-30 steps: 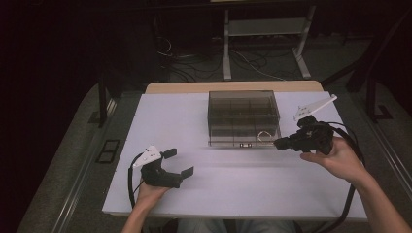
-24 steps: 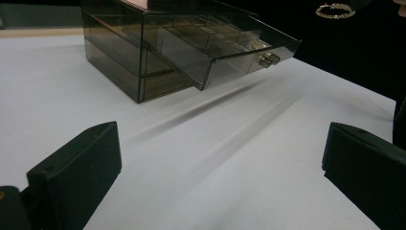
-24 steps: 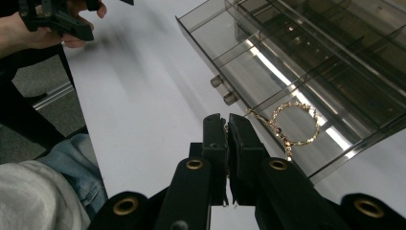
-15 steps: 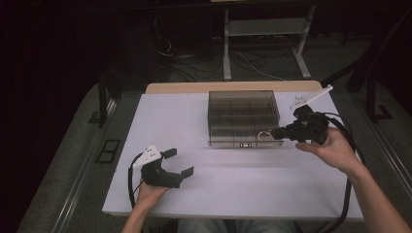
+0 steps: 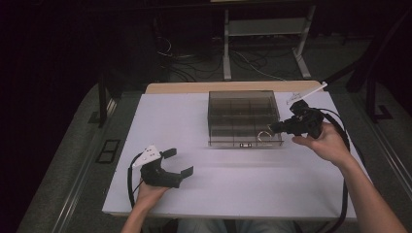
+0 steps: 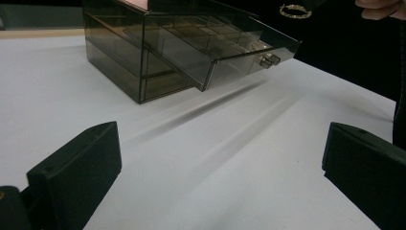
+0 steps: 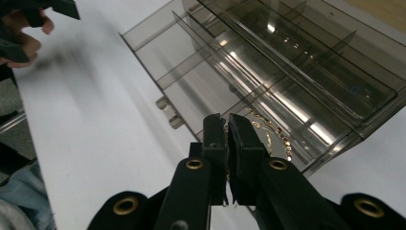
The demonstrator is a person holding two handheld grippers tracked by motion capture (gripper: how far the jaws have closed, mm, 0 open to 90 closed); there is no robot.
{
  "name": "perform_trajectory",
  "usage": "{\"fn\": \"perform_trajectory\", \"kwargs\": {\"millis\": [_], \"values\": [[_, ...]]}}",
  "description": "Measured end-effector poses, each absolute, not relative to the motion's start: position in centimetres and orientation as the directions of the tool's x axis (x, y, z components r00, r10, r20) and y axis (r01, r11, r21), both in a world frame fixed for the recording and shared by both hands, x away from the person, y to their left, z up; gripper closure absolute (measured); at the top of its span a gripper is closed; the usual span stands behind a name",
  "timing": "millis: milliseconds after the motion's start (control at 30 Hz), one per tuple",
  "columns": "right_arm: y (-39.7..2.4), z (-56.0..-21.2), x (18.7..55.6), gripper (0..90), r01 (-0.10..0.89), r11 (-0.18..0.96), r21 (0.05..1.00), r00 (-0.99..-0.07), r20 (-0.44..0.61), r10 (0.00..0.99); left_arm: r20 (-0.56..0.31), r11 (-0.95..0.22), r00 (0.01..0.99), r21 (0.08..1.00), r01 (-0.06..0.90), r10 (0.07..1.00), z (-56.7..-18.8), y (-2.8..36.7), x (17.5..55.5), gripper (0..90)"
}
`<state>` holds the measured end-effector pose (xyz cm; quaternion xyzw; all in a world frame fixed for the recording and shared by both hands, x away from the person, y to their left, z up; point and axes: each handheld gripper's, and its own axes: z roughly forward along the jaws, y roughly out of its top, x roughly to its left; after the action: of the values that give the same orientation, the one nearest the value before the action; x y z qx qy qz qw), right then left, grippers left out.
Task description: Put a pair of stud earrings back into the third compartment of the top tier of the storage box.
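While the right gripper [image 7: 226, 125] is carrying a bracelet [image 7: 273, 136] clamped between its jaws over the open drawer [image 7: 201, 76], the loop is dangling just beyond the tips. Snagging a divider is risking a drop; the left gripper [image 5: 176, 162] is waiting, jaws apart.

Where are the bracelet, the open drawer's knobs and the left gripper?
bracelet [image 7: 273, 132], right gripper view, on its gold chain loop.
drawer knobs [image 6: 269, 60], left gripper view, on one knob.
left gripper [image 5: 177, 162], high view, midway between its open jaws.
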<state>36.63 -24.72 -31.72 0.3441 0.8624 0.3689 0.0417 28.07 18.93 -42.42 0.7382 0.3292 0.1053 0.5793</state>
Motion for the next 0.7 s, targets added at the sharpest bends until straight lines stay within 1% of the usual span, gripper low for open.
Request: {"fn": "perform_trajectory", "kwargs": {"millis": [700], "values": [[-23.4, -35.2, 38.5, 85.3, 0.596, 0.513, 0.618, -0.741, 0.179, 0.647, -0.227, -0.111, 0.762, 0.925, 0.363, 0.607, -42.4, 19.0, 28.1, 0.0]]}}
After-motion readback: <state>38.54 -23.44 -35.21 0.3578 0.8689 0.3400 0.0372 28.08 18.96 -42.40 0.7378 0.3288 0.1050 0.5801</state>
